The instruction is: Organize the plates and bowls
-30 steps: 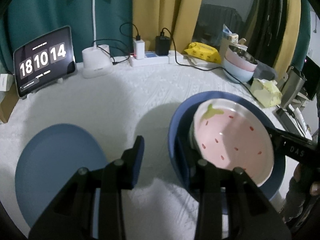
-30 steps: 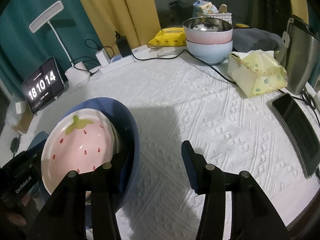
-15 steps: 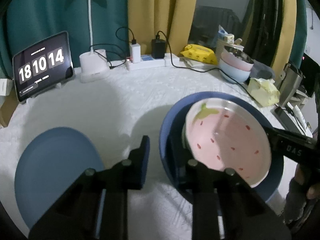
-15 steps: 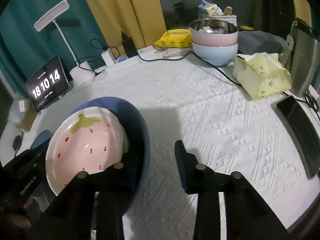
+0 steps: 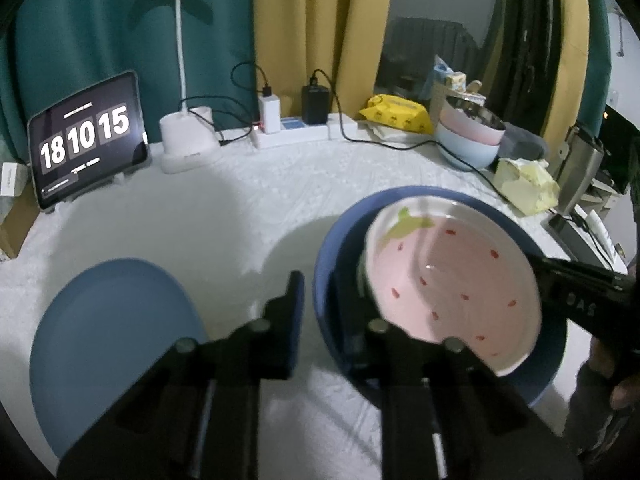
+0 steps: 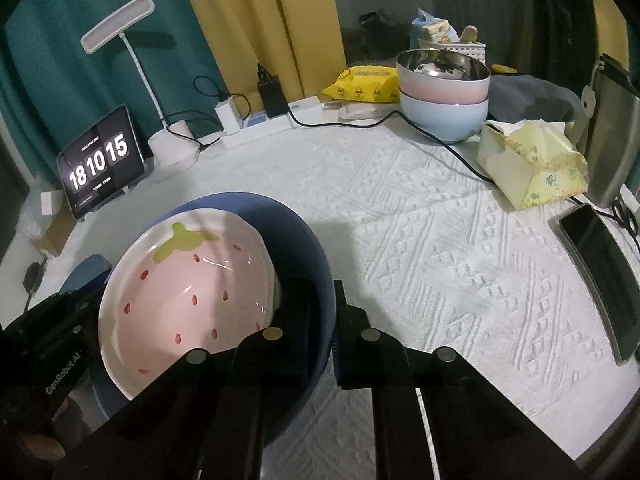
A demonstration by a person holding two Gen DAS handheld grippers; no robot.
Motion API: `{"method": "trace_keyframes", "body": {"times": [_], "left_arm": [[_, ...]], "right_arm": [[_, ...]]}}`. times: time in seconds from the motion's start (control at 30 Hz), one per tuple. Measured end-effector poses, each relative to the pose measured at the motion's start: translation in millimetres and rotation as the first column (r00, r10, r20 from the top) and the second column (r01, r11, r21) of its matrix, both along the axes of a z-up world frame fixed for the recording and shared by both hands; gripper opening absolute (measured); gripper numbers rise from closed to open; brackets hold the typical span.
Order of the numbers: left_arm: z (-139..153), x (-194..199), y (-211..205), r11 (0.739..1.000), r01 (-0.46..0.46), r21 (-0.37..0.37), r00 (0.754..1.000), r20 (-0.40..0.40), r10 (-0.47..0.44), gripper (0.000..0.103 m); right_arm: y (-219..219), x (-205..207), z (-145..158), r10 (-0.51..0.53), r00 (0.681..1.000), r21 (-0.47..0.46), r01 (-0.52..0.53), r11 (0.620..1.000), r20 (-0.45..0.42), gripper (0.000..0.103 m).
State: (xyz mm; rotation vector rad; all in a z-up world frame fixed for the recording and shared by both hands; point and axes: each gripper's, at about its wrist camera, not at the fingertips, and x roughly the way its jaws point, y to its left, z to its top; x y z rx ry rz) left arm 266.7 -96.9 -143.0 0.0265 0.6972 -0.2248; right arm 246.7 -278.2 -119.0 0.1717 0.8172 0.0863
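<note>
Dark blue deep bowl point(image 5: 332, 280), round, is sitting on the white textured counter point(image 5: 224, 216) at about 4 o'clock in the left wrist view, tipped a little, with a pink strawberty-patterned ceramic plate point(image 5: 452, 276) leaning inside it. Left tongs point(image 5: 316, 300) are pinching the bowl's near-left rim, one finger outside the wall and one inside. Right tongs point(image 6: 326, 312) are gripping the opposite rim the same way, jaws narrow on the wall. Pale blue flat round plate point(image 5: 112, 344) is lying apart at 8 o'clock. Stacked bowls, steel-lined pink over light blue point(image 6: 444, 96), are standing at 1 o'clock in the right wrist view. Tablet clock point(image 5: 86, 140) is propped at 10 o'clock, beside a white desk lamp point(image 5: 180, 144). Yellow tissue pack point(image 6: 532, 168) and a black phone point(image 6: 600, 276) are sitting at 3 o'clock.
</note>
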Motion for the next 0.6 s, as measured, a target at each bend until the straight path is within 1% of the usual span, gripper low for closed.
{"method": "trace_keyframes", "body": {"times": [0.1, 0.37, 0.6], "left_arm": [[0.9, -0.5, -1.6, 1.000, -0.007, 0.009, 1.000, 0.004, 0.007, 0.008], [1.2, 2.2, 2.8, 1.000, -0.009, -0.019, 0.999, -0.031, 0.009, 0.007], [1.5, 1.1, 2.9, 1.000, -0.010, -0.028, 0.999, -0.048, 0.008, 0.007]], "right_arm": [[-0.2, -1.8, 0.2, -0.005, 1.000, 0.006, 0.005, 1.000, 0.007, 0.010], [0.9, -3.9, 3.5, -0.022, 1.000, 0.023, 0.022, 0.999, 0.007, 0.008], [0.2, -5.5, 5.4, -0.025, 1.000, 0.029, 0.025, 0.999, 0.008, 0.008]]}}
